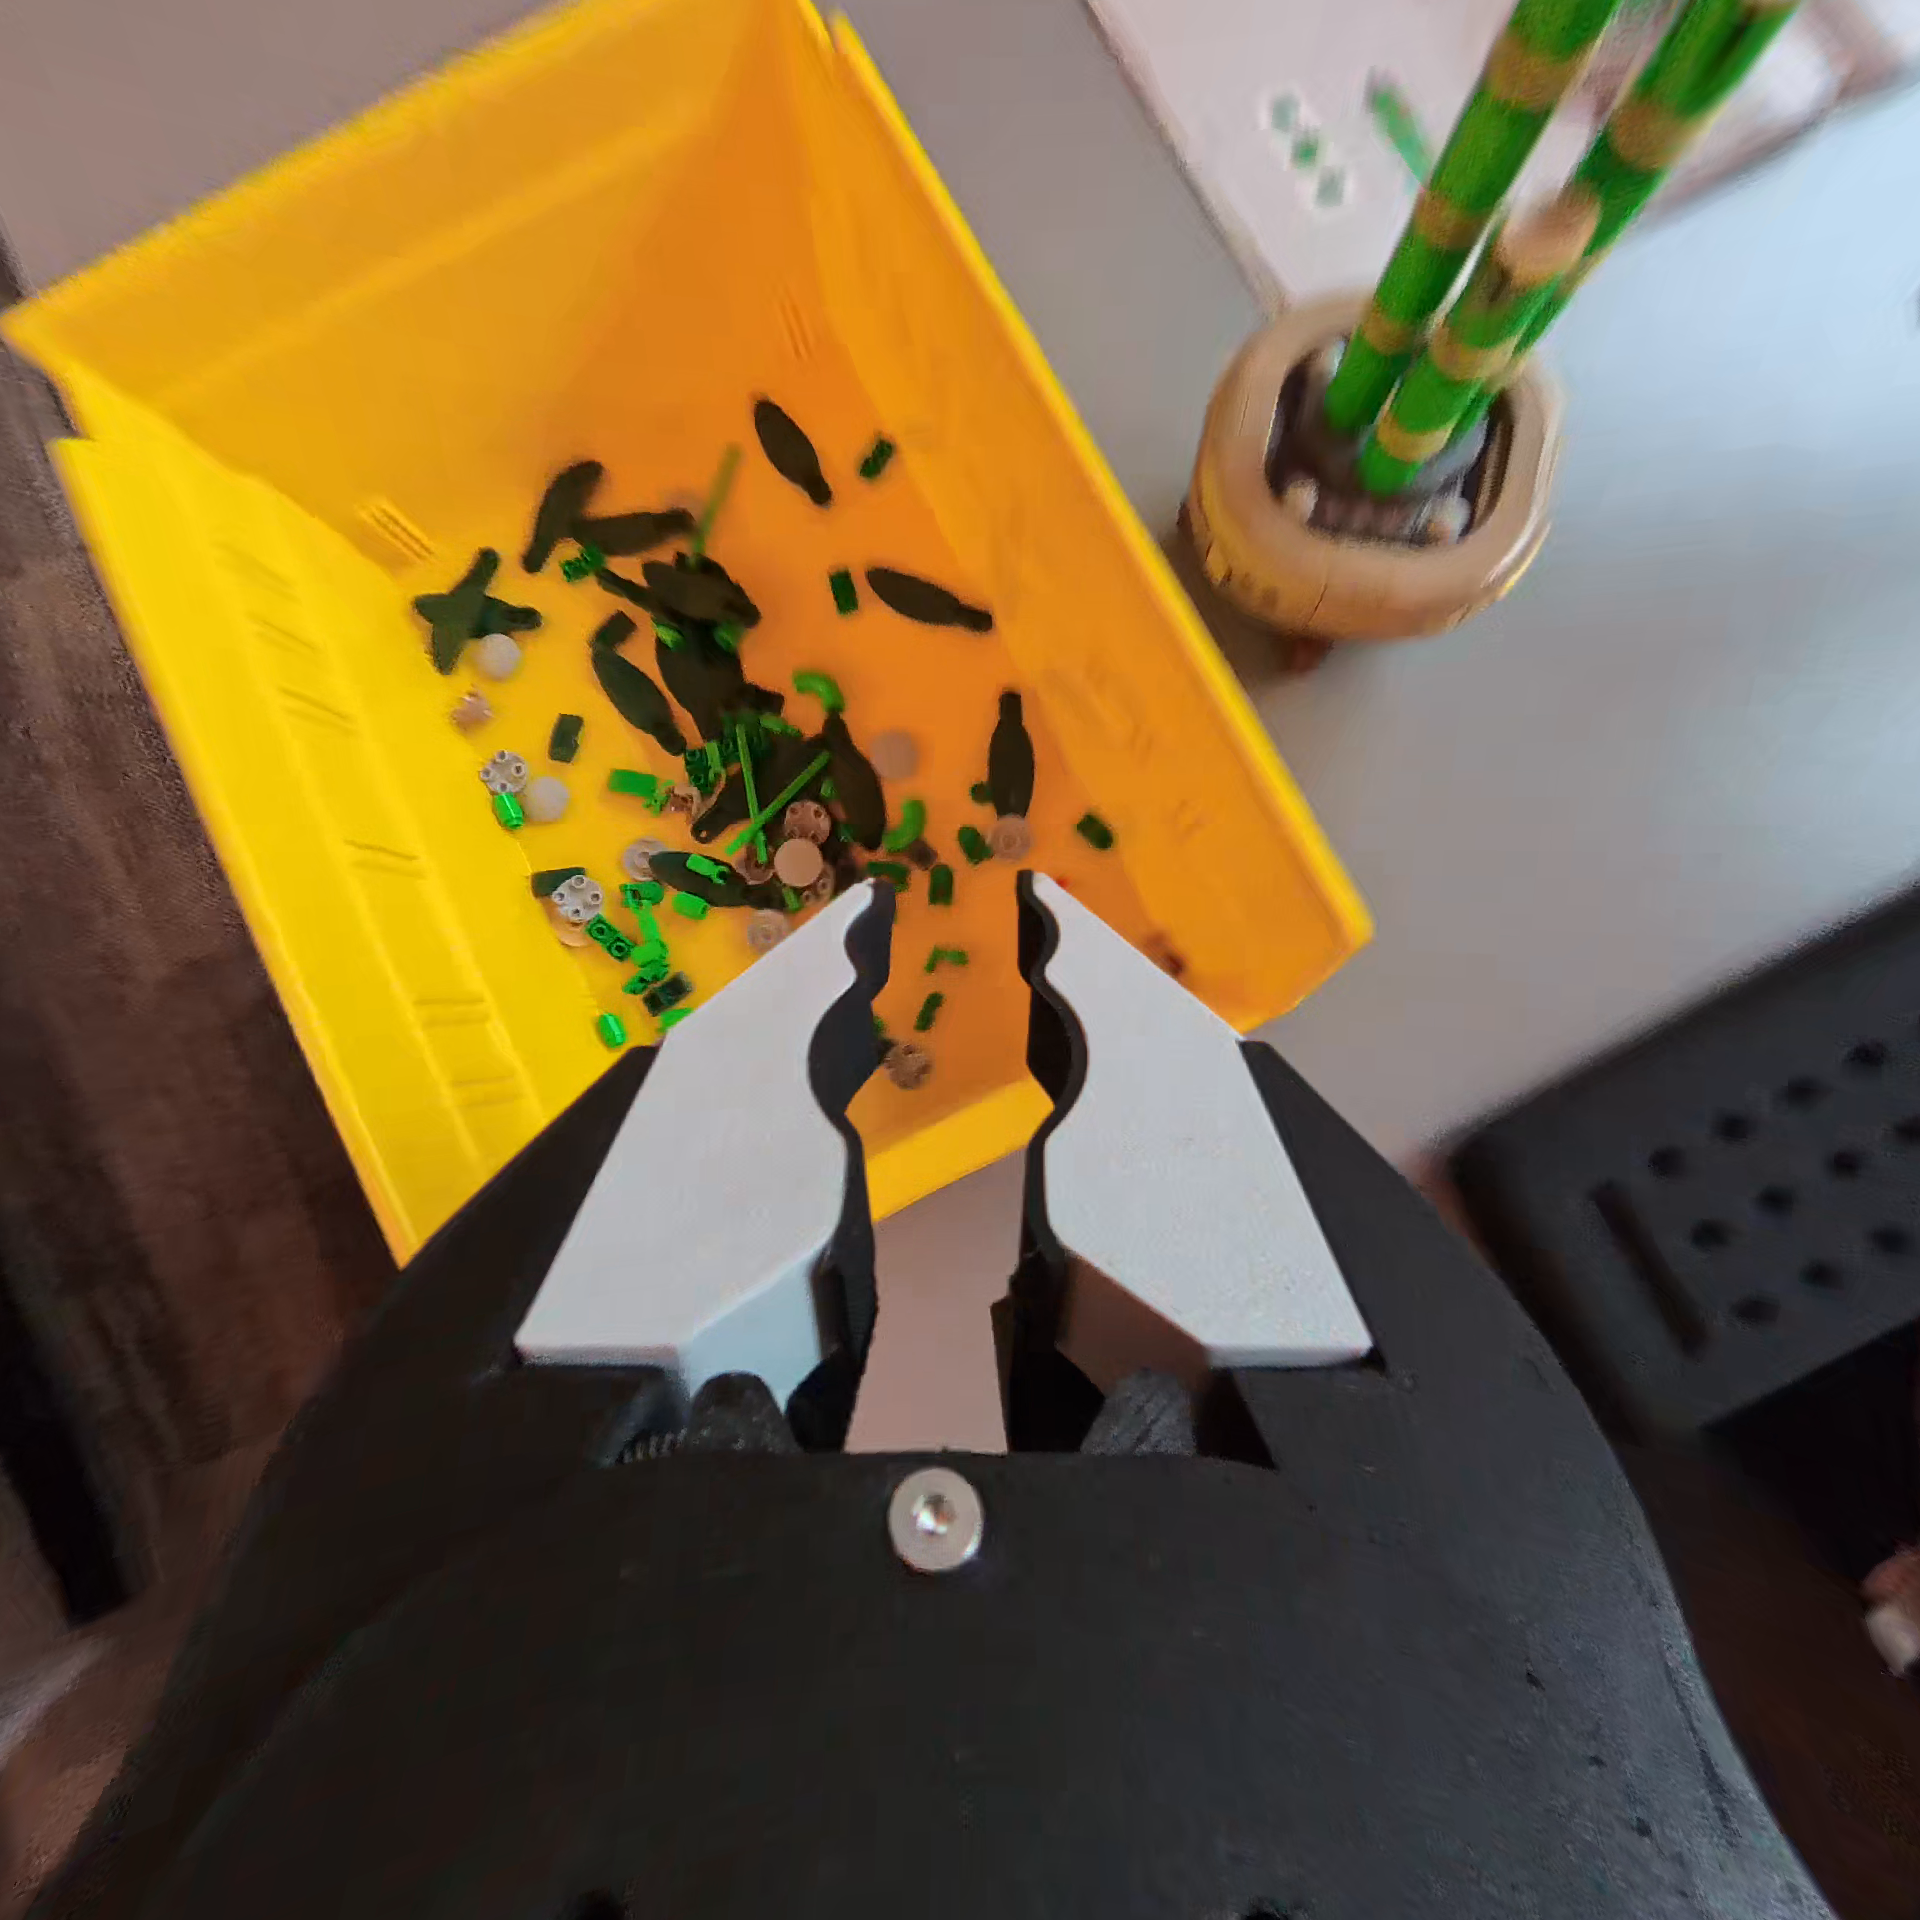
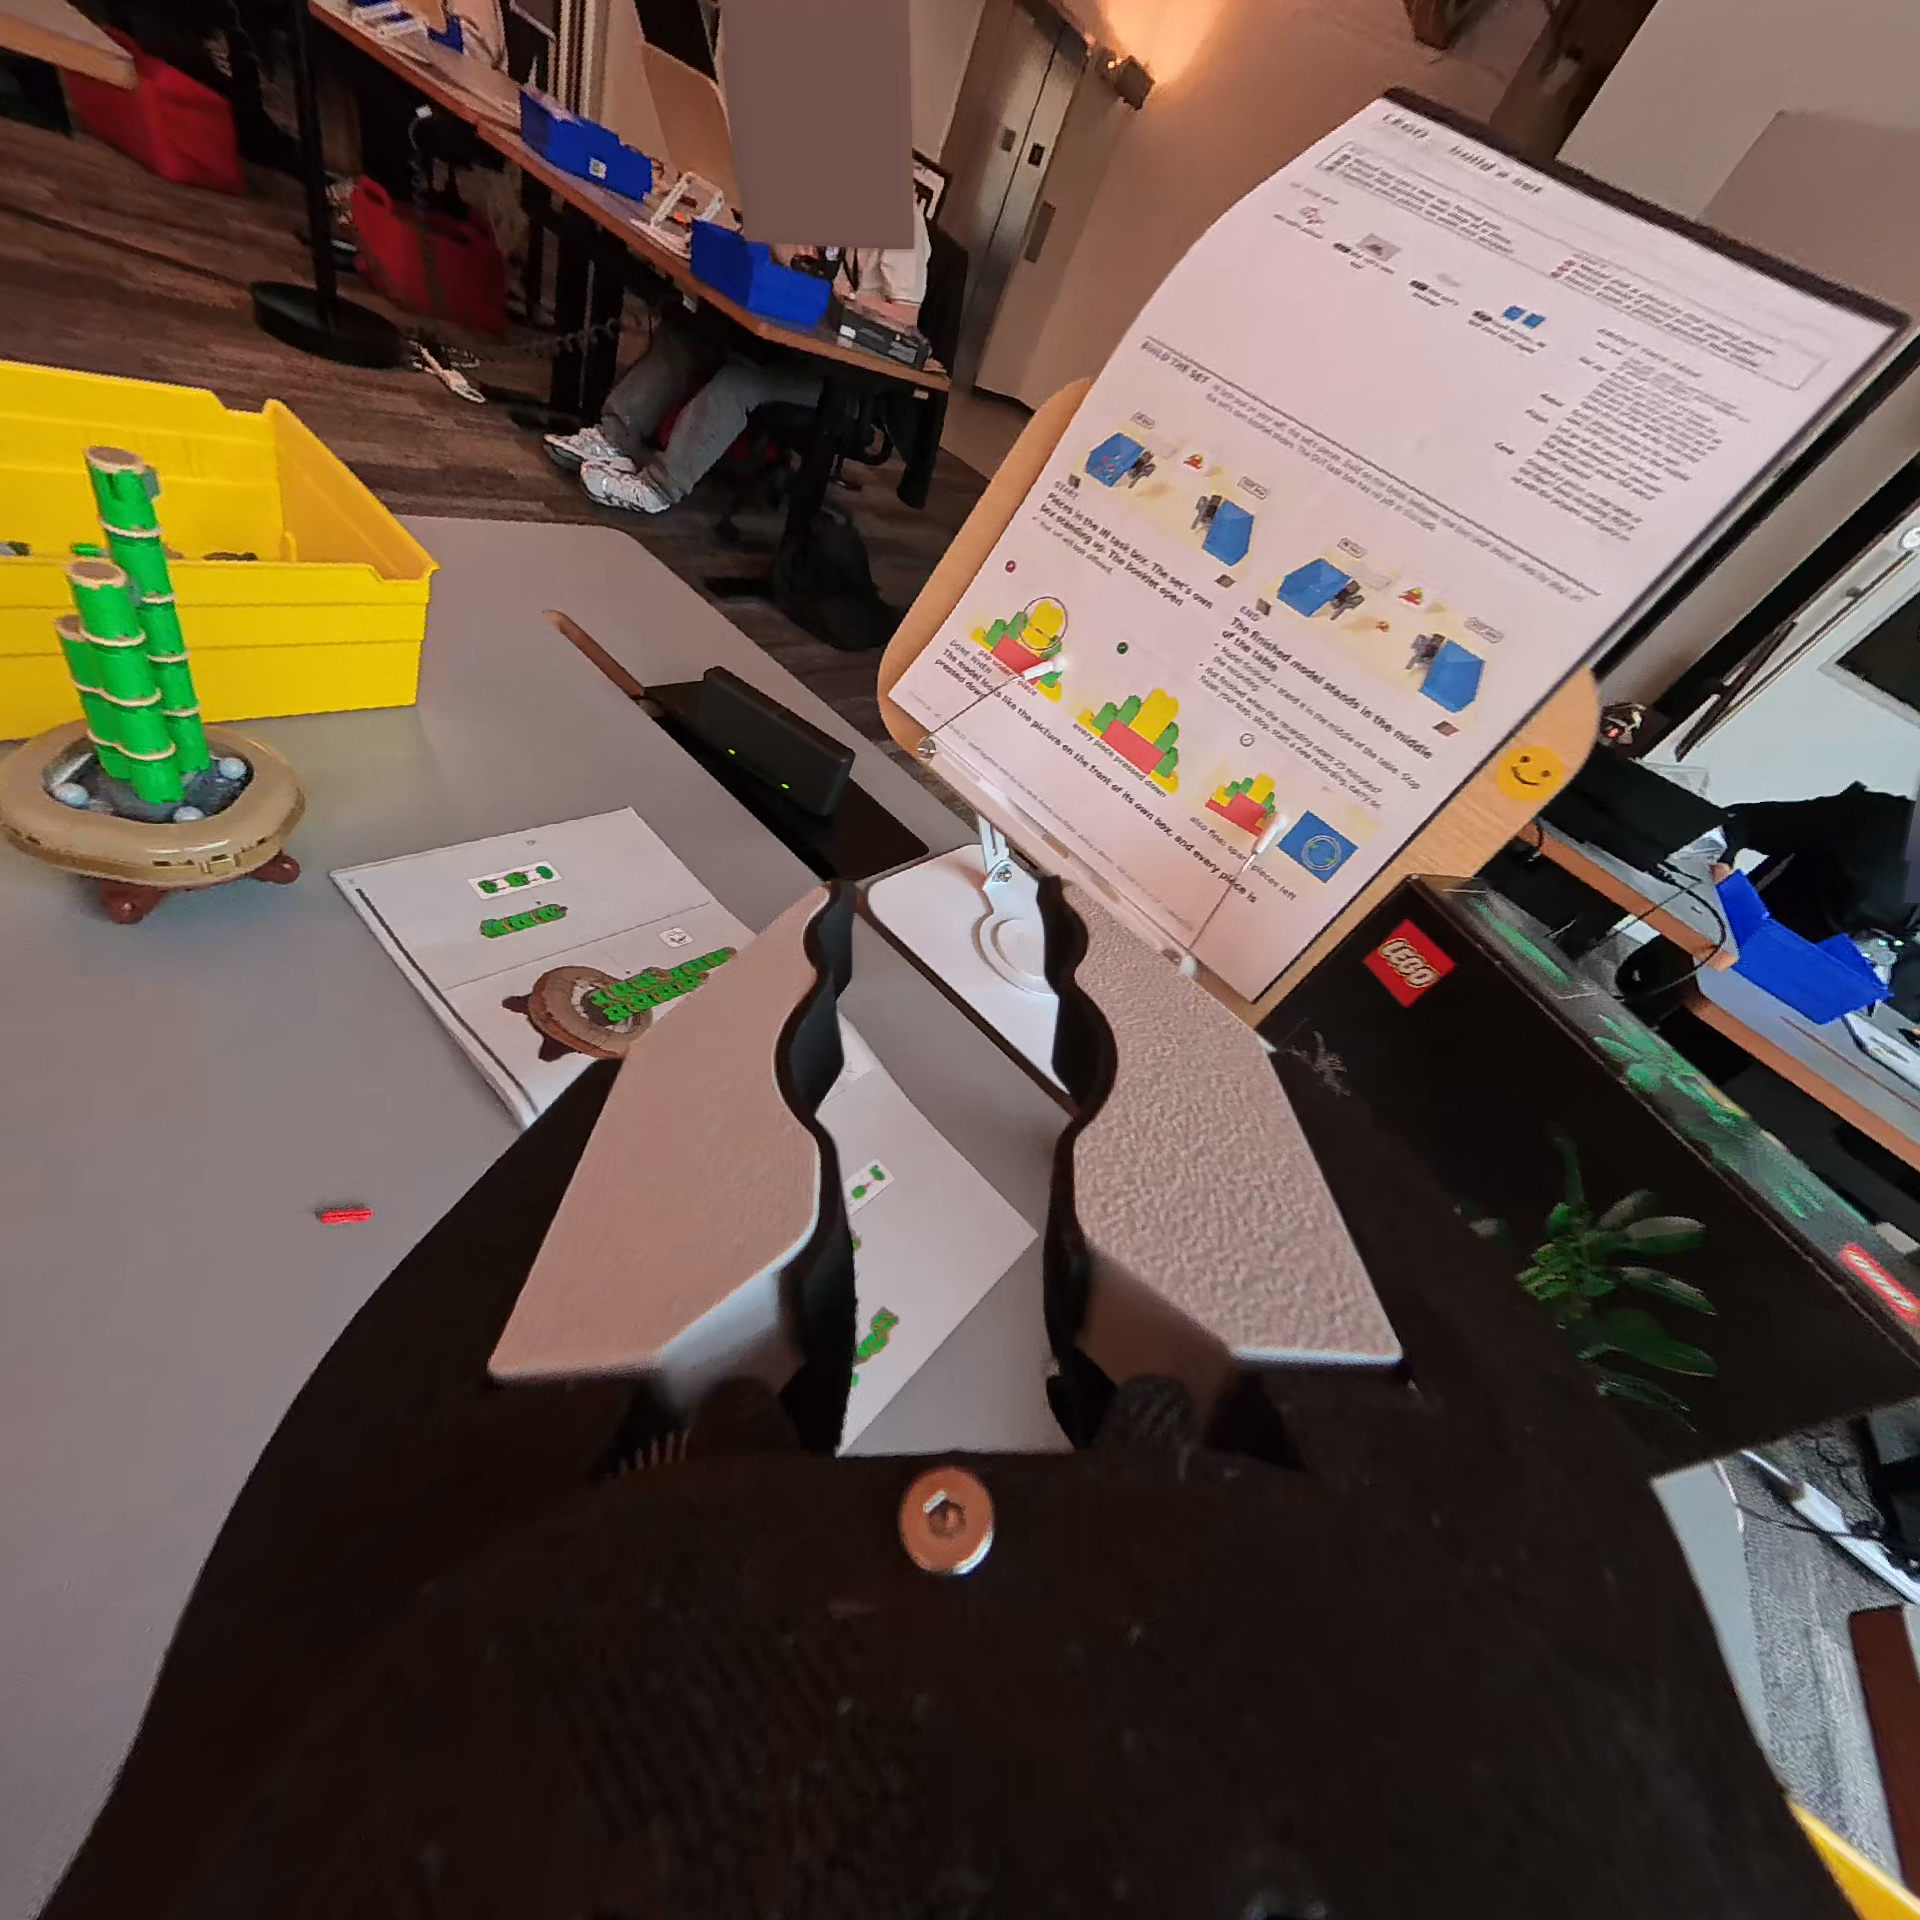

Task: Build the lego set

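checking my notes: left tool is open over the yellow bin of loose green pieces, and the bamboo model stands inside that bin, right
Not quite. The left tool is open over the yellow bin of loose green pieces, but the bamboo model stands on the grey table beside the bin, not inside it. Both wrist views show this, the right one most clearly.

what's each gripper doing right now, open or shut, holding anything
Left gripper: open, empty, over the loose pieces in the yellow bin.
Right gripper: open, empty, above the instruction booklet.

Black claw [image 1: 951,894], pale wavy-edged fingers [image 1: 727,1122], silver screw [image 1: 935,1519].
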Demonstrator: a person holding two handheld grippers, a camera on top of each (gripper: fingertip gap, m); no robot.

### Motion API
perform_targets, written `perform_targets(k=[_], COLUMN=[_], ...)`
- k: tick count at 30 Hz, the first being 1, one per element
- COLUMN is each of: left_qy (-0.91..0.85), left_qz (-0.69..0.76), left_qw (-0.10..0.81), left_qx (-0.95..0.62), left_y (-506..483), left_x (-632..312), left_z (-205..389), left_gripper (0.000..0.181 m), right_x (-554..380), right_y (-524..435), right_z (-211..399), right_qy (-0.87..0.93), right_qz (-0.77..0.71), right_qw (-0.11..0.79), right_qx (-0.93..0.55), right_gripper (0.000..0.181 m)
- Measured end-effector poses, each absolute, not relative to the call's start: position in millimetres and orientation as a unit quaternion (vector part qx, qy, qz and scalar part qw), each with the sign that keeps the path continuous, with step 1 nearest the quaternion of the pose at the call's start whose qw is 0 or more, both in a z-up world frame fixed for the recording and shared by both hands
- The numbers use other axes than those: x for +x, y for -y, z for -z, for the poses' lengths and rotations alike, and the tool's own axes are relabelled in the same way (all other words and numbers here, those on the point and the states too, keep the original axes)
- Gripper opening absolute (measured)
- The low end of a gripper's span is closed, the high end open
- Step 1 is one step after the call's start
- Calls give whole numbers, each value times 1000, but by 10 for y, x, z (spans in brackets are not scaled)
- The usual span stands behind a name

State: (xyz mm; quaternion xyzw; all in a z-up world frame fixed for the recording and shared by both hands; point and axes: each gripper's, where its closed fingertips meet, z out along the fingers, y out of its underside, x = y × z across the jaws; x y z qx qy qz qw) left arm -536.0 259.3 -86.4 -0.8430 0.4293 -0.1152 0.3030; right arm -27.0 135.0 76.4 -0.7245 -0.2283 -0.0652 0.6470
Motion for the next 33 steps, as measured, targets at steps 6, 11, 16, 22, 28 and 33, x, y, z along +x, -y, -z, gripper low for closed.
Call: perform_targets(k=[6, 11, 16, 22, 28, 33], left_qy=[-485, -502, -559, -590, -591, -585], left_qz=[41, 29, 29, 33, 50, 73], left_qw=[195, 150, 123, 133, 120, 110], left_qx=[-852, -851, -820, -796, -796, -800], left_y=[-2877, -2958, -2943, -2956, -2950, -2916], left_x=[-5615, -5653, -5673, -5633, -5624, -5617], left_z=[1505, 1766, 1958, 2019, 2036, 2037], left_gripper=[15, 15, 26, 28, 21, 13], right_x=[-381, -402, -436, -446, -461, -477], right_y=[-1399, -1424, -1433, -1450, -1466, -1461], right_z=[-662, -599, -574, -519, -459, -438], right_qy=[244, 253, 261, 271, 280, 286], right_qz=[58, 52, 40, 41, 43, 43], right_qw=[635, 625, 625, 616, 605, 599], right_qx=[-731, -736, -735, -738, -744, -747], right_gripper=[37, 37, 37, 37, 37, 37])
